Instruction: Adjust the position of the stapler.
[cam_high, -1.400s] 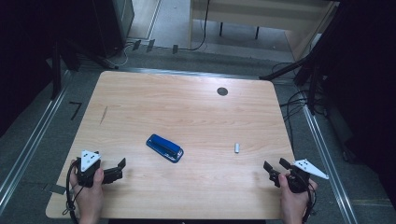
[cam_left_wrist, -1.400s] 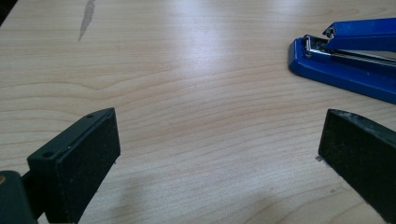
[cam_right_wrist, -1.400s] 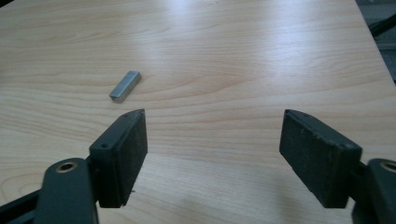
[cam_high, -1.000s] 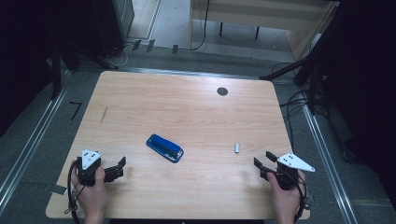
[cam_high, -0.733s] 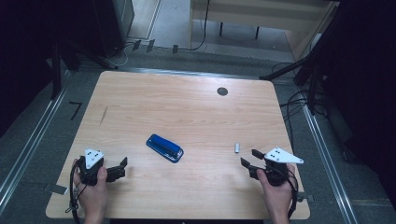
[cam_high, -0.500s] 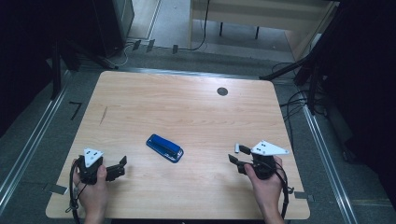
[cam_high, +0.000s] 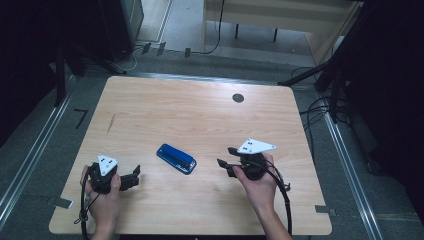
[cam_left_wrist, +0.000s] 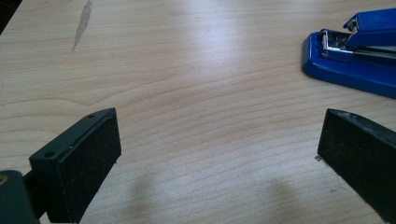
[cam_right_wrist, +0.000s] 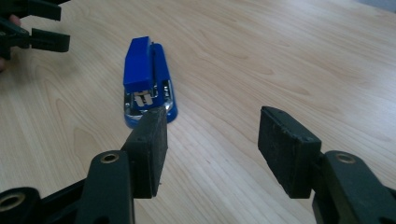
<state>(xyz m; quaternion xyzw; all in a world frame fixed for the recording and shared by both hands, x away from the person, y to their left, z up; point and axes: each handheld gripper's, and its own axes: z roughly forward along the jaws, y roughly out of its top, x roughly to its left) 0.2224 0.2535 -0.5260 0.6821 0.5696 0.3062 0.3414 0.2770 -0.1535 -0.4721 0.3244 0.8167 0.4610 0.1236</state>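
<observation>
The high view looks down from above; both gripper views skim low, sharing the blue metal-mouthed stapler (cam_high: 175, 158) (cam_left_wrist: 351, 60) (cam_right_wrist: 147, 80).

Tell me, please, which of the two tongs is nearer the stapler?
The right tongs: they sit just off the stapler's end, open toward it, while the left tongs rest farther away, nearer the table's front edge.

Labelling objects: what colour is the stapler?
Blue stapler, metal showing inside; clearest in the right gripper view.
</observation>
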